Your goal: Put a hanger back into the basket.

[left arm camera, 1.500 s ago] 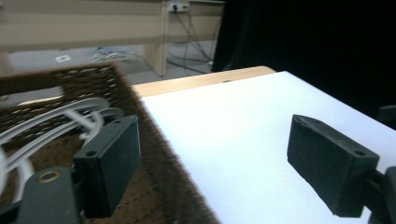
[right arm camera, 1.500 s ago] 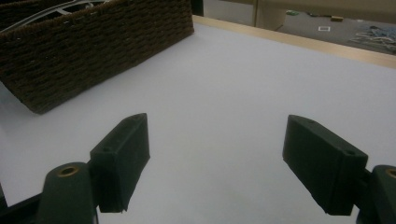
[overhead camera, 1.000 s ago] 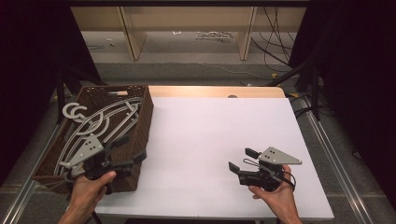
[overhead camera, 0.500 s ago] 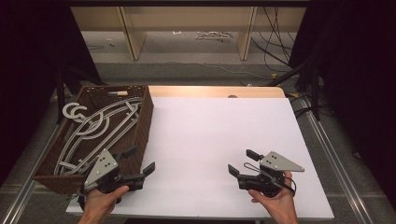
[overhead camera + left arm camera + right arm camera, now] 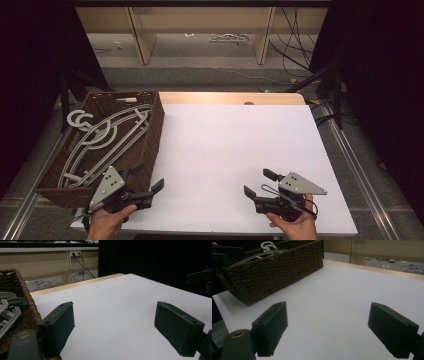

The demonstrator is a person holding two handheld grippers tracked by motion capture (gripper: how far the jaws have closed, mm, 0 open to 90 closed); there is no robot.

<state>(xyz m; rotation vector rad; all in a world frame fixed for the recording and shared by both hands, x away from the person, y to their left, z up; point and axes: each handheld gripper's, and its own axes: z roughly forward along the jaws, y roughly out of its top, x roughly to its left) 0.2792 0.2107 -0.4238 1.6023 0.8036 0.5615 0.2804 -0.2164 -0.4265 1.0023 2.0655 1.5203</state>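
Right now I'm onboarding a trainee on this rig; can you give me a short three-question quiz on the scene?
1. True or false: the left gripper holds a hanger.
2. Where do the grey hangers lie? A) on the white table B) in the wicker basket C) in the right gripper
3. Fill in: both grippers' jaws stand ____.

Key: 1 false; 2 B; 3 open.

Left gripper (image 5: 148,181) low at table's near-left corner, jaws wide, nothing between. Right gripper (image 5: 259,182) near table's front edge, right side, jaws wide, empty.
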